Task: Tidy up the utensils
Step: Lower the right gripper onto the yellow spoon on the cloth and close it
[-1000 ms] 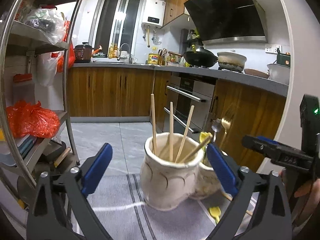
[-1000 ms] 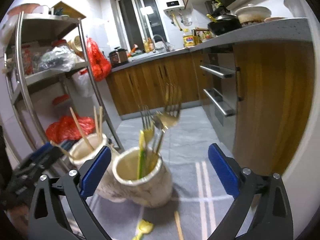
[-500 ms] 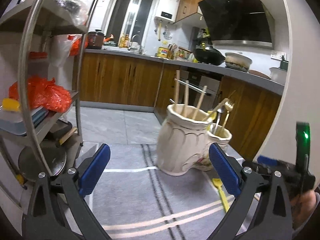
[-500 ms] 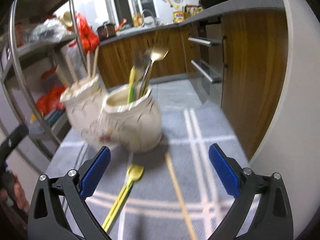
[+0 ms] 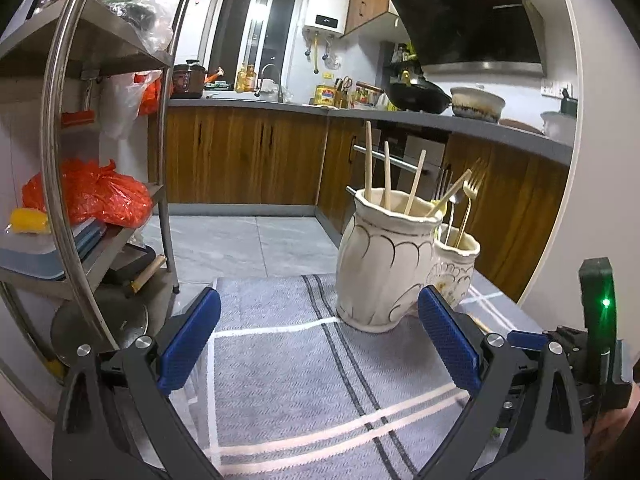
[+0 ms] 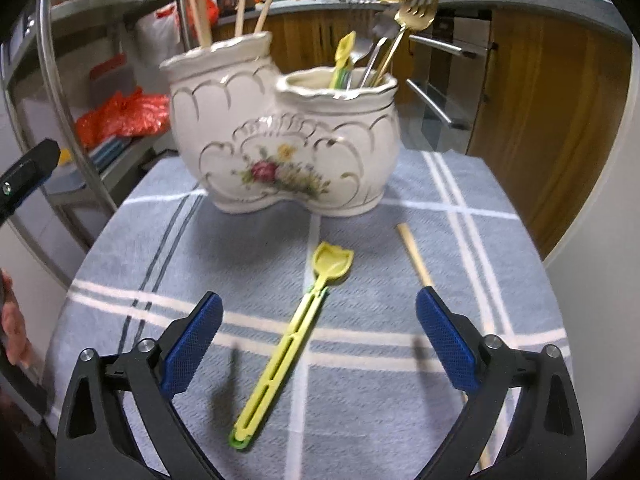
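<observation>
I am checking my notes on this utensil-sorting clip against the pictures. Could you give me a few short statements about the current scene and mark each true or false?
1. Both the left gripper and the right gripper are open and hold nothing. True.
2. The yellow-green utensil stands in the ceramic holder. False: it lies flat on the striped cloth, in front of the holder.
3. A loose wooden chopstick lies on the cloth to the right of the yellow-green utensil. True.
4. The gold fork is in the taller compartment with the chopsticks. False: it stands in the shorter compartment; the chopsticks are in the taller one.
5. The holder lies tipped on its side. False: it stands upright.
</observation>
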Available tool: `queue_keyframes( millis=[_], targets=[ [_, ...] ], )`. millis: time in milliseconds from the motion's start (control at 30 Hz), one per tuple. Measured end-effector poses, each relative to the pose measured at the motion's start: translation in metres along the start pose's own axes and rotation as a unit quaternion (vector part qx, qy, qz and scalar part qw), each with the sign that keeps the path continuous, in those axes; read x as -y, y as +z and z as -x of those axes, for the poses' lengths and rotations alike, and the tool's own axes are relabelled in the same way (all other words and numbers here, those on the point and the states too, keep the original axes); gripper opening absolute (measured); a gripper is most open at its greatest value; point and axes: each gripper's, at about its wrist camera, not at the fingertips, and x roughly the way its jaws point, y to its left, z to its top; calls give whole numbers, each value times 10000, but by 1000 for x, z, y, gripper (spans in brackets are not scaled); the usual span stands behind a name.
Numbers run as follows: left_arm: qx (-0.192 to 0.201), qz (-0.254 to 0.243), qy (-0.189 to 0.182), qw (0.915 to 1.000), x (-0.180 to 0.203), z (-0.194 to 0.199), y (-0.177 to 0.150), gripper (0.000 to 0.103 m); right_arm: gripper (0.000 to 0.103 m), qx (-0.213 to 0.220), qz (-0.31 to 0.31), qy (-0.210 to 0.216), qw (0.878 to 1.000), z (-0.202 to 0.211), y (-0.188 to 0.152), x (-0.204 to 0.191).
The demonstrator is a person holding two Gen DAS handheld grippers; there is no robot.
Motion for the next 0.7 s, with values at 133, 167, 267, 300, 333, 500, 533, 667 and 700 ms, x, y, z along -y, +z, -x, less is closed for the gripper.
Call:
queue_keyframes(
  millis=[133, 167, 267, 300, 333, 500, 533, 667, 700],
  targets=[
    [26, -109, -16, 9999, 3, 4, -1, 97, 66, -129, 74, -77, 9999, -6, -3, -4],
    [37, -125, -18, 9999, 4, 5, -1, 97, 59, -189, 74, -58, 9998, -7, -3, -5],
    [57, -170, -12, 9998, 6, 5, 0, 97, 46, -259, 47, 28, 9996, -8, -5, -6],
    [56, -180, -12, 9998, 6, 5, 0, 97, 43, -263, 59, 25, 9996, -8, -5, -7],
    [53, -188, -11, 9998, 7, 5, -1, 97, 36, -271, 65, 37, 9996, -7, -5, -7],
    [51, -278, 40, 9996, 12, 4, -3, 97, 20, -280, 5, 143, 9995, -7, -3, -2],
    [43, -307, 75, 9995, 15, 4, -4, 97, 16, -274, -18, 205, 9994, -7, -3, 1],
    [9, -390, 105, 9992, 26, 6, -4, 97, 10, -156, -86, 420, 9990, -4, -4, 9],
    [-4, -427, 133, 9990, 29, 7, -3, 97, 10, -99, -91, 459, 9989, -1, -4, 11]
  ],
)
